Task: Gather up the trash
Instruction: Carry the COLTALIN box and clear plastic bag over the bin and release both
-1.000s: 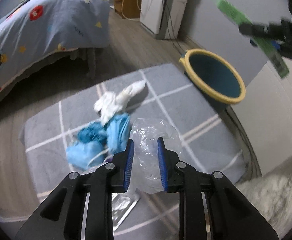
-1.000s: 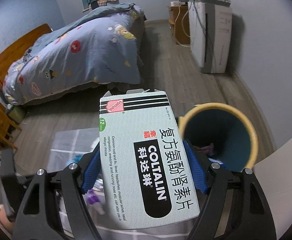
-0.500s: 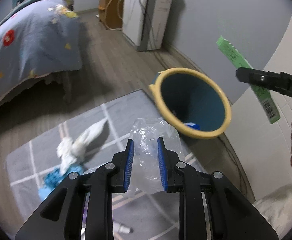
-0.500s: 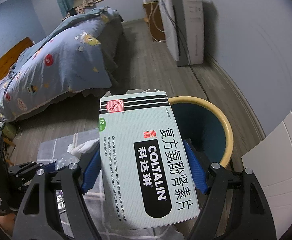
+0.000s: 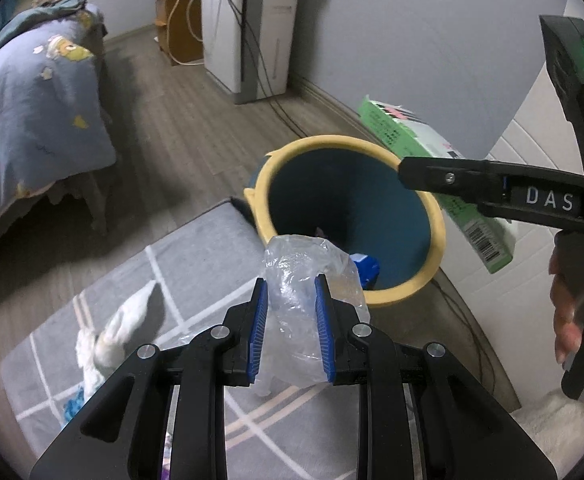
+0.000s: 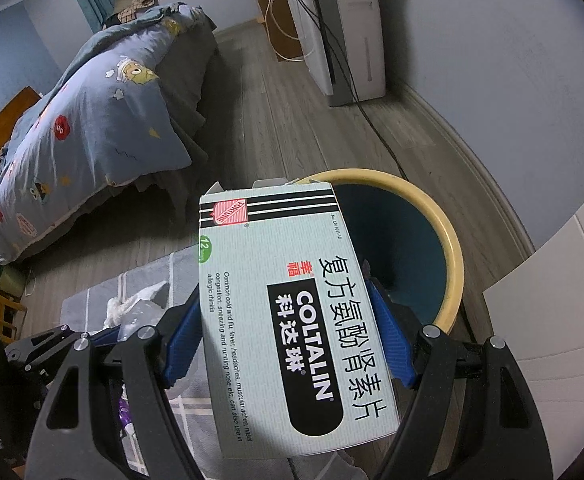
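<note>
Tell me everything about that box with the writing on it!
The box is a flat, pale green cardboard medicine carton, printed COLTALIN with Chinese characters, black stripes and a red emblem. One side is brighter green with a barcode. Its top flap stands open. The right gripper is shut on it, blue pads pressing both side edges, holding it tilted over the yellow-rimmed bin.

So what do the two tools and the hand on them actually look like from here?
Both are black plastic with blue ribbed pads and silver screws. The left tool shows angular linkage arms. The right tool has white "DAS" lettering on one finger and a green light on its body; a hand grips its handle beside something white and fluffy.
</note>
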